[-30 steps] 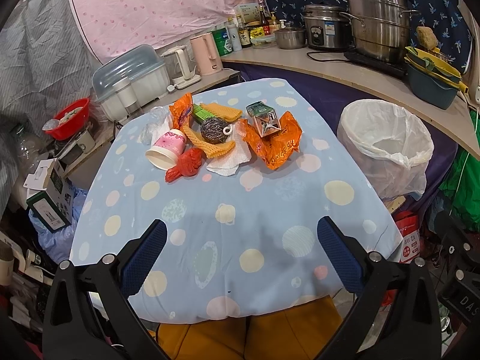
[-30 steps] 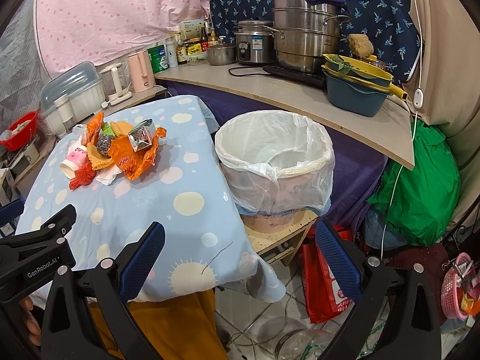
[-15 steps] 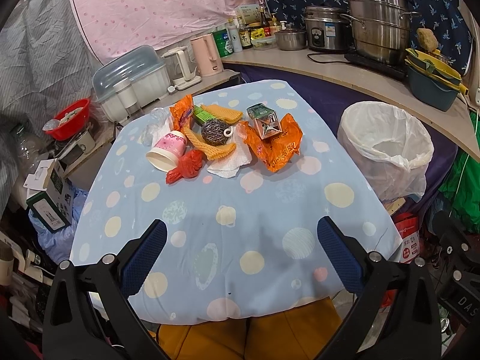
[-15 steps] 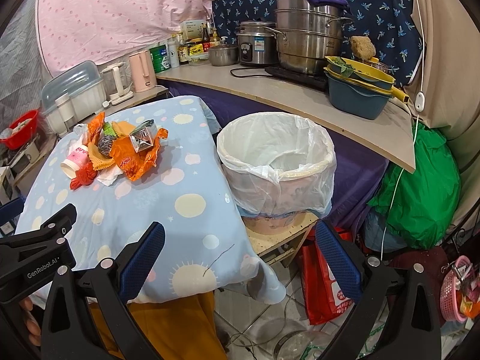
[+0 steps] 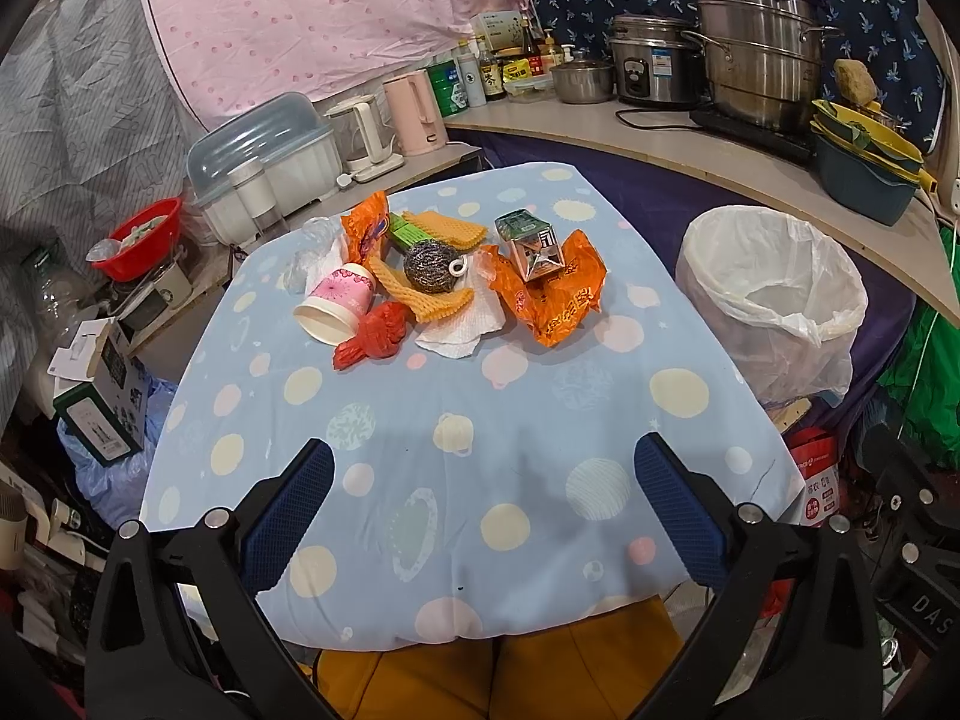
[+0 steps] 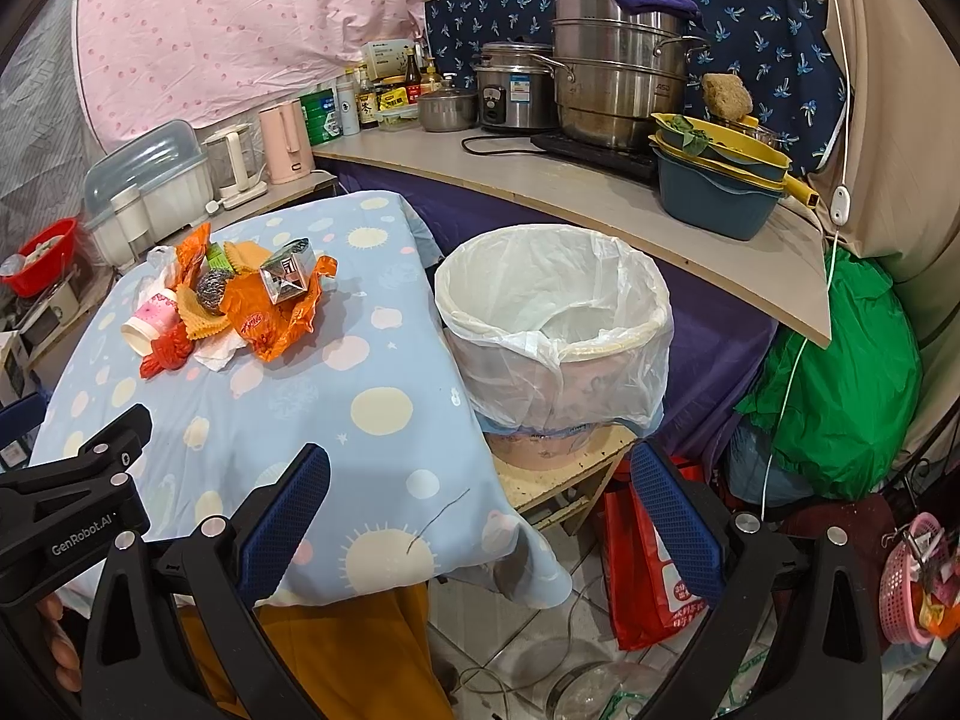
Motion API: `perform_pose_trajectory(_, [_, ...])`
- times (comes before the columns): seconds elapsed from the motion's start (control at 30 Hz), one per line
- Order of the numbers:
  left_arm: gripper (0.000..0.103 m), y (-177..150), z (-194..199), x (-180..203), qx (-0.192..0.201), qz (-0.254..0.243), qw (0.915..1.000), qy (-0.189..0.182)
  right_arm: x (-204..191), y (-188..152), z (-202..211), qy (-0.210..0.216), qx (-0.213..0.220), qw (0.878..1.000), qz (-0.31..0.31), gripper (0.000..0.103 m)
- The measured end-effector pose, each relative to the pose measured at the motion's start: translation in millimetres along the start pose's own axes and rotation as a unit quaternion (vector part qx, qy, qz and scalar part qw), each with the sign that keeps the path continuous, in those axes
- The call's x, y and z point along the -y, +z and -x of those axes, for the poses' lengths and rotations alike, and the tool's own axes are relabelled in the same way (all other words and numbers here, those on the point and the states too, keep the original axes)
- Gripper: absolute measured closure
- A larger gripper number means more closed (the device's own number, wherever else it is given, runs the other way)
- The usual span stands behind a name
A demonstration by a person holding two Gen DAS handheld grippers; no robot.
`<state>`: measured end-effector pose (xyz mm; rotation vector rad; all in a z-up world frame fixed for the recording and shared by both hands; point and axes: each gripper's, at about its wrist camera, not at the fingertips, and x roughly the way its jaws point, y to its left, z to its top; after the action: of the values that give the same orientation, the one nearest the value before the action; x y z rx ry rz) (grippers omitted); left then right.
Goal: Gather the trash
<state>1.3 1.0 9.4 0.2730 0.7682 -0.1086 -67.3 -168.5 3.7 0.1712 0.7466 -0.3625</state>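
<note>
Mostly orange wrappers (image 5: 555,294) (crumpled) around a steel scourer (image 5: 429,267), heaped together

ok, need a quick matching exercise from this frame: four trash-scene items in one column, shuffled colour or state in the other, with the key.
Items
1. lined round trash bin
2. steel wool scouring ball
3. pink floral paper cup
4. crumpled snack wrapper

Descriptions
A. lying on its side on the spotted tablecloth
B. orange, under the small silver-green carton
C. white bag inside, no trash visible in it
D. grey metal with a white ring

Pairs: 1-C, 2-D, 3-A, 4-B
</note>
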Motion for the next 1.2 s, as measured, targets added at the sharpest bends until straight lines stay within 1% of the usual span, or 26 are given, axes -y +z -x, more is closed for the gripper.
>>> perform_pose_trajectory(0.23, [0.007,9.1,3.6,-2.6,0.001,0.000,1.0000,0.001,-0.1,-0.3,0.1,0.000,0.001,1.000,0.000,0.007])
perform_pose_trajectory(0.83, [0.007,12.2,6.0,-13.0,0.008,0.003,1.0000,-0.002,-0.4,-1.5,0.0,0.000,0.001,1.000,0.001,0.007])
perform_pose_trajectory(1.13, [0.007,9.5,2.2,-14.5,0.010,0.013,0.9998,-0.011,1.4,-4.0,-1.2,0.000,0.001,1.000,0.002,0.007])
perform_pose_trajectory(1.2, [0.007,4.2,1.2,-10.9,0.010,0.013,0.9998,-0.012,-1.6,0.4,0.1,0.000,0.000,1.000,0.003,0.007])
